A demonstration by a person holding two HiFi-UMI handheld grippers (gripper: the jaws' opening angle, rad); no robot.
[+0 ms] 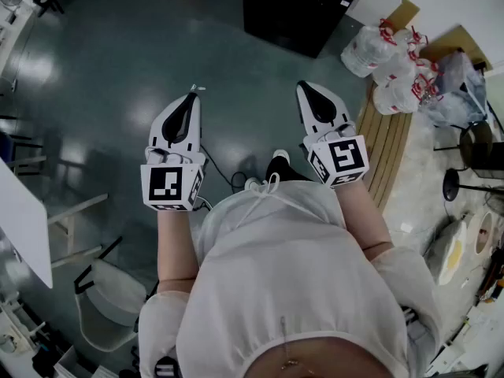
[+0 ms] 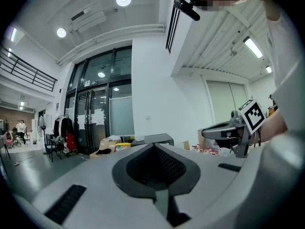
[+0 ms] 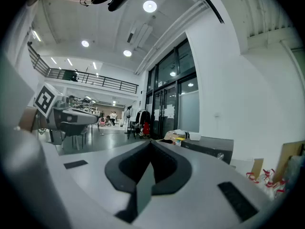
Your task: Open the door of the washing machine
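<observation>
Floor (image 1: 102,69): grey, glossy, an open hall. I stood on it with both arms out in front, held level.

Black cabinet (image 1: 295,10): low, ahead and a little to my right, with a round knob (image 3: 220,155) on its face in the right gripper view. I could not tell whether it was the washing machine. No door showed plainly in any view.

Wooden slats (image 1: 386,144) and a bundle of water bottles (image 1: 390,61): to my right, well apart from my hands.

Left gripper (image 1: 191,94): jaws together, nothing between them.

Right gripper (image 1: 309,89): jaws together as well, nothing held. Both hung in open air, touching nothing.

Step, as I judged it: the approach, with the door work not begun.

Next move, by my reckoning: find the machine, walk up close, spread one pair of jaws and bring them to the door's handle or edge.
</observation>
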